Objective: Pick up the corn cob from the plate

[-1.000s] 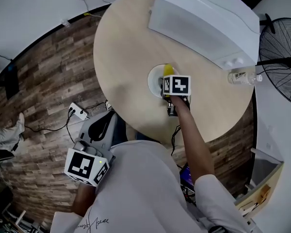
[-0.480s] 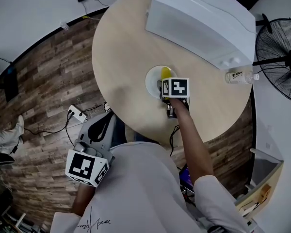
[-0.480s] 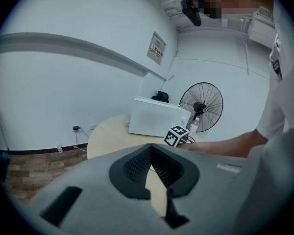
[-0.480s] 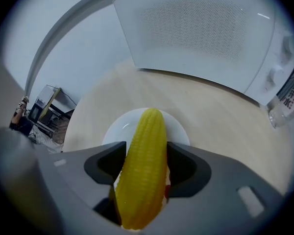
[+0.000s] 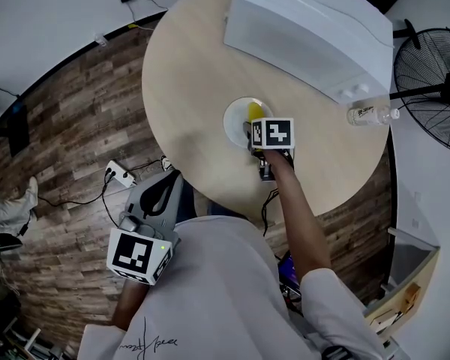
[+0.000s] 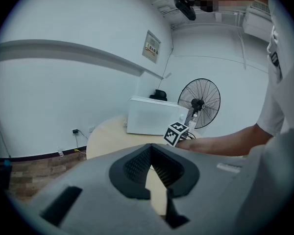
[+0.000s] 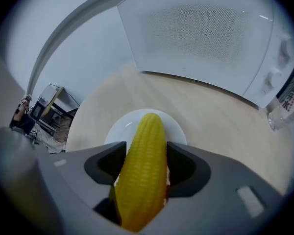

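Right gripper (image 7: pixel 146 150) is down over the white plate (image 7: pixel 118 130), and it's got the corn cob (image 7: pixel 143 173). The jaws are clamped on both flanks of the yellow cob, which runs lengthwise between them with its tip pointing away over the plate's middle. The plate sits near the centre of the round wooden table (image 5: pixel 187 88).

At the far side stands a white microwave (image 5: pixel 307 36). To its right a clear water bottle (image 5: pixel 371 115) lies at the table edge, its label print too small to read. Beyond that, a black fan (image 5: pixel 435 73).

Left gripper (image 6: pixel 151 151) hangs back at the near left, off the table, with its jaw tips closed together on nothing. There's a framed sign (image 6: pixel 151 47) on the wall, but its text is illegible.
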Demonstrator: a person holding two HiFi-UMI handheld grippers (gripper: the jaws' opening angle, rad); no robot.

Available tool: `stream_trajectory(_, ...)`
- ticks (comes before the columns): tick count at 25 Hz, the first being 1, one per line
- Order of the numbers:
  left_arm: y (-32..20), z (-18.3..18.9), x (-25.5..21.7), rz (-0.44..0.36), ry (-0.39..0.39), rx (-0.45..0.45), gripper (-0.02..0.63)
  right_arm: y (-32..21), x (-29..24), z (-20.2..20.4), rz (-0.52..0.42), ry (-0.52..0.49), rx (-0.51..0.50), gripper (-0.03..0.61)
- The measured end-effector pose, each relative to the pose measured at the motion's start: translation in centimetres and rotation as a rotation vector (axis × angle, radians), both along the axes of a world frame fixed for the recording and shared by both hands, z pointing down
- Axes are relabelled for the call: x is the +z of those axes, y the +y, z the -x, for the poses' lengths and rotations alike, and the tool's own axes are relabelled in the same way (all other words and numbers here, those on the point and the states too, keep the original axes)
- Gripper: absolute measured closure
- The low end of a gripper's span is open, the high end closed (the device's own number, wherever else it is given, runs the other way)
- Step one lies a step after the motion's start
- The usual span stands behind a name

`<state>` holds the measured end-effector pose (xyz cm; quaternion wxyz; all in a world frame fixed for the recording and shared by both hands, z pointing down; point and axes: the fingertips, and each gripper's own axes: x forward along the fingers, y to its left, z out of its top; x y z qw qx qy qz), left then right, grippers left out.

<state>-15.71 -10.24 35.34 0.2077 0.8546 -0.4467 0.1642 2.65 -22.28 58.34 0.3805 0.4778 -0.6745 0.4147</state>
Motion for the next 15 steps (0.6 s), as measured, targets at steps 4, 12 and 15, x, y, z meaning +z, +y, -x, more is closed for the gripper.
stream_trajectory(4, 0.2, -0.3, 0.0, 0.004, 0.013, -0.004, 0.615, 0.2, -0.3, -0.3, -0.012, -0.003, -0.005, 0.308)
stream_trajectory(12, 0.3, -1.0, -0.2, 0.003, 0.033, -0.008, 0.615, 0.2, -1.1, -0.7, -0.036, -0.019, -0.01, 0.308)
stream_trajectory(15, 0.3, -1.3, -0.3, 0.0, 0.044, -0.009, 0.615, 0.3, -1.6, -0.8, -0.044, -0.027, -0.014, 0.308)
